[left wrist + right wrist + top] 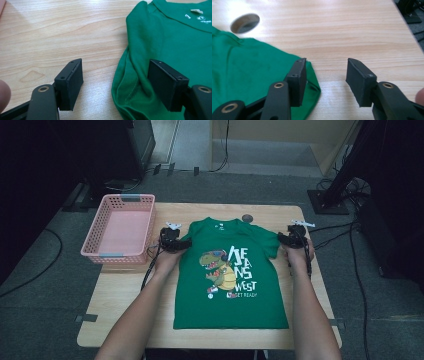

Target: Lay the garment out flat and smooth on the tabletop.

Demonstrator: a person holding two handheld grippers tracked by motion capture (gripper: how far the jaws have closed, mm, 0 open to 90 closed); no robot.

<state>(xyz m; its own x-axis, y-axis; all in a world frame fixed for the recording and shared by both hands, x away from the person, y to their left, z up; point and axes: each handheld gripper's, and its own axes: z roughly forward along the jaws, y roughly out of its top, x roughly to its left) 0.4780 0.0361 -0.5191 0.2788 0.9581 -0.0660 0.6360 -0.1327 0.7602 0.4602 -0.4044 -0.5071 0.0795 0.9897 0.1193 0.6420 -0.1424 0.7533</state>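
Both tongs, left tongs (113, 85) and right tongs (325, 81), are gaping apart at the green T-shirt (230, 275) sleeves, risking one-layer pinches.

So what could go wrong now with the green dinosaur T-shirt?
1. The left gripper stands open around a bunched fold of the green dinosaur T-shirt; closing there might pinch extra layers and crease the sleeve.
2. The right gripper is open with just the sleeve tip at one jaw; it could close on nothing or lose the cloth.
3. Uneven pulling might drag the shirt askew on the light wooden table.
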